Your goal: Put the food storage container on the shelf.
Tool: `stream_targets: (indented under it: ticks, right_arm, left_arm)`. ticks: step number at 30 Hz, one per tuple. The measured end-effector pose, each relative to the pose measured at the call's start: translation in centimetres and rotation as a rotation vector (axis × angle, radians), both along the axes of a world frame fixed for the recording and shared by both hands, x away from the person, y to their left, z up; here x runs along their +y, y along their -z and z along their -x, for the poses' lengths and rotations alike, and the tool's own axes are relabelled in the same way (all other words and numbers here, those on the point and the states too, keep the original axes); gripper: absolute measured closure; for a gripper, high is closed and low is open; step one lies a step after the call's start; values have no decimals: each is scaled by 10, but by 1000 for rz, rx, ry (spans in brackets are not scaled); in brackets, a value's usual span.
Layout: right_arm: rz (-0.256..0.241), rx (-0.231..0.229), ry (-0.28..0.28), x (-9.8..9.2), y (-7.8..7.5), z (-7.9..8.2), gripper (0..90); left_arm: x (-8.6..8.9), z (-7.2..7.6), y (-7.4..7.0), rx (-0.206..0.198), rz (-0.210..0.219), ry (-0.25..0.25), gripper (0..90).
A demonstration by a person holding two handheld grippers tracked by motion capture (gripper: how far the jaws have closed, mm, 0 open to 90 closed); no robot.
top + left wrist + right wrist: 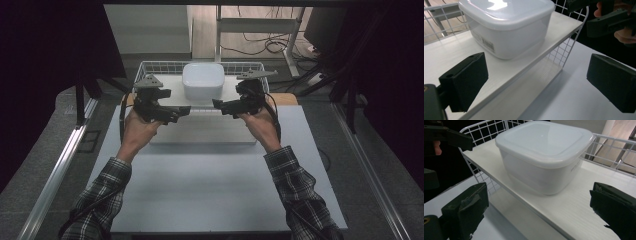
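Lidded tub (202, 80) sits upper centre on shelf (172, 85); left gripper (181, 112) and right gripper (220, 105), both wide, flank it, apparently readied to lift

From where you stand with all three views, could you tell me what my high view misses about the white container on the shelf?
Observer: The white container has a barcode label low on one side wall, seen in the left gripper view.
Operator: Thank you. Is its lid on?
Observer: Yes, the lid lies flat over the rim all round.
Operator: Are the grippers touching it?
Observer: No. The left gripper and the right gripper are both open, jaws wide apart, short of the container, over the front edge of the shelf.
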State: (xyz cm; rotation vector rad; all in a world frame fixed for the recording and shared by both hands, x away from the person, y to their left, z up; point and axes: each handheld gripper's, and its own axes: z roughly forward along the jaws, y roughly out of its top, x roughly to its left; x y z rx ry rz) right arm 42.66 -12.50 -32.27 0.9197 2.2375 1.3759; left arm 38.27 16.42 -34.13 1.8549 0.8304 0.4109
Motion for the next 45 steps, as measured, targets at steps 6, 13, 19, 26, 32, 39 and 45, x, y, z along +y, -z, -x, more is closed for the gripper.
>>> stream_targets:
  ticks: [6, 13, 19, 26, 32, 39, 45]
  right_arm:
    - [0, 2, -9, -4, 6, 8, 16]
    - [16, -3, -21, -7, 13, 18, 16]
    - [20, -6, -31, -8, 18, 24, 17]
    - [39, -17, -39, -11, 24, 32, 16]
    - [50, -28, -50, -16, 28, 39, 15]
    - [60, -39, -62, -21, 33, 50, 14]
    - [56, -42, -65, -25, 39, 57, 14]
  left_arm:
    - [1, 10, 12, -12, -15, 5, 27]
    - [4, 20, 22, -2, -5, 12, 35]
    - [6, 26, 29, 20, 15, 23, 35]
    - [4, 34, 36, 26, -1, 21, 12]
    - [3, 41, 40, 16, -6, 31, 22]
    - [0, 47, 46, 16, -12, 63, 22]
    - [0, 56, 53, 26, -13, 79, 22]
